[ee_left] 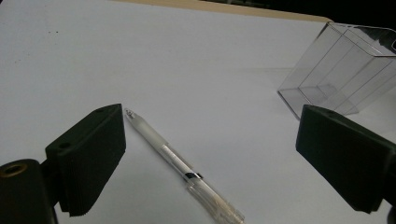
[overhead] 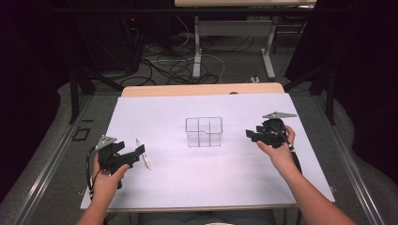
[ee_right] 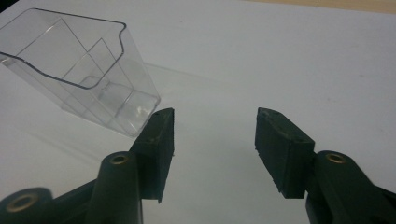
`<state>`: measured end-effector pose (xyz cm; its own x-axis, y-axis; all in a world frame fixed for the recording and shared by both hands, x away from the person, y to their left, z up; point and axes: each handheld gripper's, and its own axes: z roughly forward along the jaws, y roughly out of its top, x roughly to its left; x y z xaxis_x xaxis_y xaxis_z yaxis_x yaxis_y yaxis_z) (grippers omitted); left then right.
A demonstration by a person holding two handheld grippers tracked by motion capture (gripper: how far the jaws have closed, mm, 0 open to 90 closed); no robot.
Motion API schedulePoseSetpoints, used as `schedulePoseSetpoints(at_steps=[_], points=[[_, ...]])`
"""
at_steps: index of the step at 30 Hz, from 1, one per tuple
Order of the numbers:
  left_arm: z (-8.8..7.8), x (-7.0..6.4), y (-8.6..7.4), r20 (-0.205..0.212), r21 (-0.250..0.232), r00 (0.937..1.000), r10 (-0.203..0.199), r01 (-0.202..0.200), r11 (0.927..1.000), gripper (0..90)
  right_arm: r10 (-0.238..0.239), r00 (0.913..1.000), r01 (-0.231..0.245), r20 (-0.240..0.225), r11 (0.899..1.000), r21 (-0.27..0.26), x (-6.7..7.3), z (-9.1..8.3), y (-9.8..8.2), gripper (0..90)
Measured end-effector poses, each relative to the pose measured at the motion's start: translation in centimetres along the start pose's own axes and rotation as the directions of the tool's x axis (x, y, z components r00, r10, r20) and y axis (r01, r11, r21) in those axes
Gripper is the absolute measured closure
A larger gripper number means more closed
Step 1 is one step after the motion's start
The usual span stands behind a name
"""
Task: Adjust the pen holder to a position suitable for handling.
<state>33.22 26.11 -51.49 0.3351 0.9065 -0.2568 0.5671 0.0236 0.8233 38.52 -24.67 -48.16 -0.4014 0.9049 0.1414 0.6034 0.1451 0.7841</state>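
Two claws, both spread, nothing held. Left claw hovers over the clear pen, which lies flat on the white desk, left of the clear divided organizer. Likely pre-grasp: next, lower and close across the barrel. Right claw waits just right of the organizer. Pen: translucent, black clip band.

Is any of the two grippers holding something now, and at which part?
Nothing is held. The left gripper is open, with the pen lying on the table between its jaws, untouched. The right gripper is open and empty, near the clear box.
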Motion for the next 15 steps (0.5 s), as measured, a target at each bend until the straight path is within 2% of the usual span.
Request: schedulePoseSetpoints(at_steps=[3,10,12,15], points=[[0.0,0.0,0.0,-0.003,0.002,1.0000,-0.002,0.002,1.0000,9.1,0.004,0.9999,-0.004,0.012,1.000,-0.009,-0.6,-0.5,-0.4,41.1],[0.1,0.1,0.0,-0.003,0.007,1.0000,-0.008,0.008,0.9999,9.5,0.007,1.0000,-0.007,-0.004,1.000,-0.011,-1.7,-1.3,-1.5,33.0],[0.1,0.1,0.0,-0.003,0.004,0.9999,-0.015,0.015,0.9999,9.5,-0.006,0.9999,0.006,-0.008,1.000,-0.001,-1.9,-1.5,-1.8,27.7],[0.1,0.1,0.0,-0.006,0.005,0.9998,-0.017,0.017,0.9998,9.5,-0.032,0.9994,0.032,0.014,0.999,0.016,-2.1,-1.8,-2.4,18.2]])
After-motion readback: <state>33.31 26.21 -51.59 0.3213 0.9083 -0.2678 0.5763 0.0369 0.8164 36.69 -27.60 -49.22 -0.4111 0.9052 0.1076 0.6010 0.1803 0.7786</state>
